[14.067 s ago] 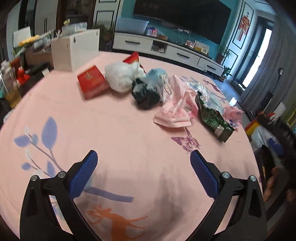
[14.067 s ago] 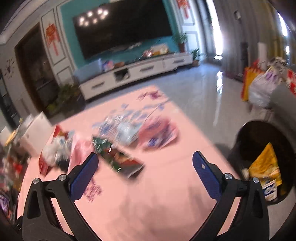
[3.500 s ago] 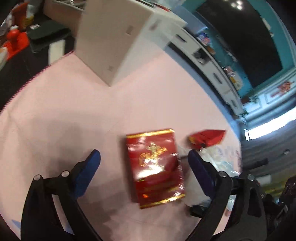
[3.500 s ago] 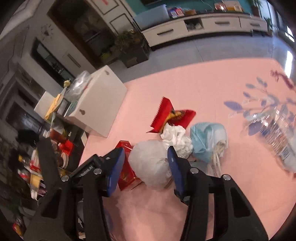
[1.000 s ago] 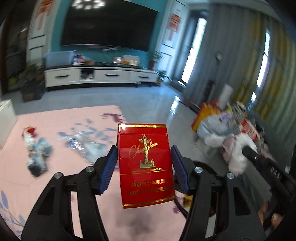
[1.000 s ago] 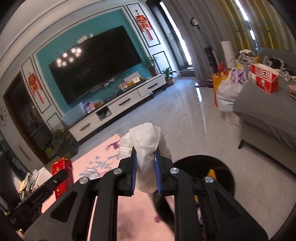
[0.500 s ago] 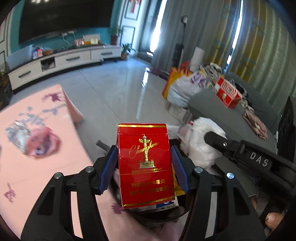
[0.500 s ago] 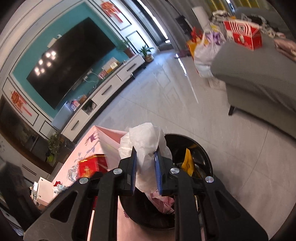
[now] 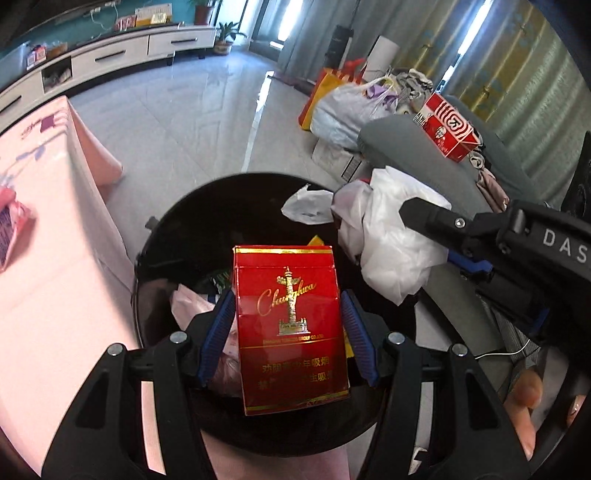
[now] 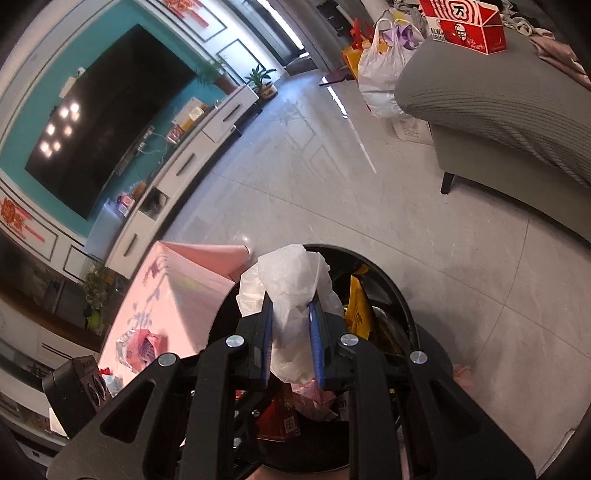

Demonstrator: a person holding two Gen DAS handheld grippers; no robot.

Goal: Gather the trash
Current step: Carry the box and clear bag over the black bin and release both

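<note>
My left gripper (image 9: 288, 299) is shut on a red cigarette carton (image 9: 291, 325) and holds it over the round black trash bin (image 9: 162, 236). My right gripper (image 10: 290, 306) is shut on a crumpled white plastic bag (image 10: 291, 280), also above the bin (image 10: 402, 310); the bag (image 9: 391, 236) and right gripper show at the right of the left wrist view. The bin holds a yellow wrapper (image 10: 356, 314), pink paper (image 9: 188, 299) and other trash.
The pink-clothed table (image 9: 44, 221) stands left of the bin with a pink packet (image 10: 144, 349) on it. A grey sofa (image 10: 517, 110) with a red-and-white box (image 10: 465, 26) stands right. Filled bags (image 9: 347, 99) sit on the tiled floor beyond.
Both grippers have moved from the table to above the bin, each still holding its item. The bin is now directly below them.
</note>
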